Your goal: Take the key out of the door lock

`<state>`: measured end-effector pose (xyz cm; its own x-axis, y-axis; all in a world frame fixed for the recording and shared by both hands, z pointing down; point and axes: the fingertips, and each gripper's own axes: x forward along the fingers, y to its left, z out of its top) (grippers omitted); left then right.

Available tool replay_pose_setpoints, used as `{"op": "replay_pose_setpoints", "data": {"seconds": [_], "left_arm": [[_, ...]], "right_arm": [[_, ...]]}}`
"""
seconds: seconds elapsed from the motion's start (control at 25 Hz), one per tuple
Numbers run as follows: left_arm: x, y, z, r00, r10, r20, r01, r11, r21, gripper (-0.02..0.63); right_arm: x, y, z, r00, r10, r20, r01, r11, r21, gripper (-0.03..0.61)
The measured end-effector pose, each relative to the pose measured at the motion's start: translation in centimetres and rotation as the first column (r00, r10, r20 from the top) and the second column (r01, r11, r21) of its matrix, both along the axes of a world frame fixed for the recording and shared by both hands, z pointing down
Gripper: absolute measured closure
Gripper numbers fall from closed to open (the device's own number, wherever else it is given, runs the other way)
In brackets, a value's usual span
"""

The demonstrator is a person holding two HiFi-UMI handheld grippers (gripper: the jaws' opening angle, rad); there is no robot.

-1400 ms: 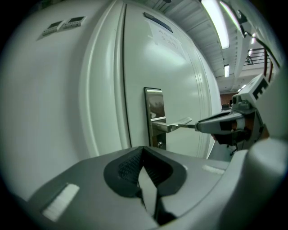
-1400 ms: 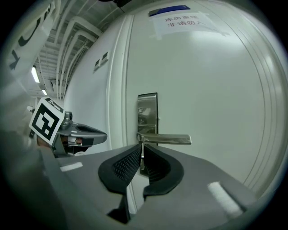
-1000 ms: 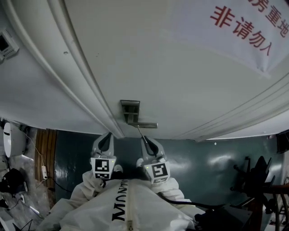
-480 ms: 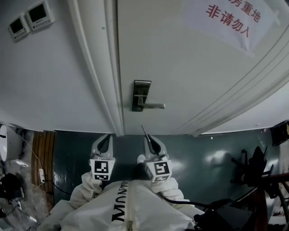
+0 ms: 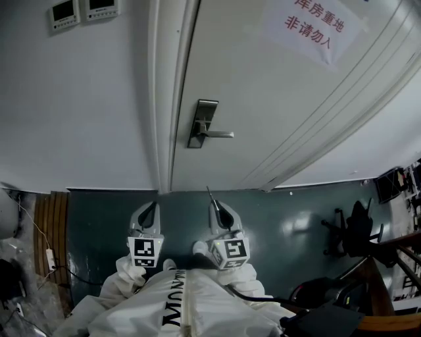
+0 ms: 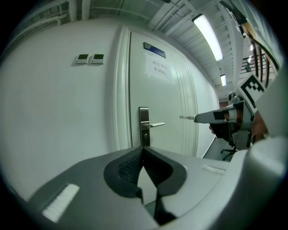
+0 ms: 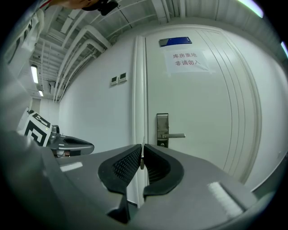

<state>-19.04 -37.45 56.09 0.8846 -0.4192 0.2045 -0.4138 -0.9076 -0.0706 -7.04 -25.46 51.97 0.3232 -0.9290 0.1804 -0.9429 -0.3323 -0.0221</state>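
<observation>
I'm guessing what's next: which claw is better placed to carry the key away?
Right. The right claw is shut on the key; the left claw is shut and empty.

Building corridor, signed white door [image 5: 263, 99], wall control panels [image 5: 66, 11] (ceiling pipes [image 7: 90, 42] overhead)

The key [image 5: 209, 193] is showing as a thin, dull metal blade, its head pinched between the pads of the right claw [image 5: 216, 207]. Its tip is pointing toward the door lock [image 5: 202, 124], and the key is sitting well apart from that lock. The door lock is standing as an upright silver plate, its lever [image 5: 219, 134] lying level and reaching to the plate's right, with a small round keyhole [image 7: 163, 144] sitting just below the lever.
</observation>
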Motion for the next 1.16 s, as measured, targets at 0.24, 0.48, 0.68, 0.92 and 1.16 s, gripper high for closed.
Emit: {"op": "replay_pose_setpoints", "data": {"seconds": [0.24, 0.48, 0.68, 0.92, 1.16], "left_arm": [[-0.9, 1.8, -0.4, 1.0, -0.012, -0.001, 0.012, 1.0, 0.012, 0.614], [-0.9, 3.5, -0.7, 1.0, -0.021, 0.01, 0.02, 1.0, 0.018, 0.614], [-0.2, 4.8, -1.3, 1.0, -0.014, 0.007, 0.014, 0.999, 0.038, 0.614], [0.1, 5.8, -2.0, 1.0, -0.012, 0.0, 0.012, 0.998, 0.056, 0.614], [0.0, 6.1, -2.2, 1.0, -0.019, -0.006, 0.019, 0.998, 0.052, 0.614]], "right_arm": [[-1.1, 1.6, 0.3, 1.0, -0.013, 0.003, 0.013, 1.0, -0.005, 0.561], [-1.1, 2.6, 0.3, 1.0, -0.029, 0.007, 0.029, 1.0, 0.012, 0.56], [-0.5, 3.6, -0.1, 1.0, -0.026, 0.016, 0.026, 0.999, 0.03, 0.56], [-0.3, 4.4, -0.5, 0.999, -0.031, 0.009, 0.031, 0.998, 0.05, 0.56], [-0.4, 4.7, -0.5, 0.999, -0.039, 0.006, 0.038, 0.998, 0.053, 0.56]]}}
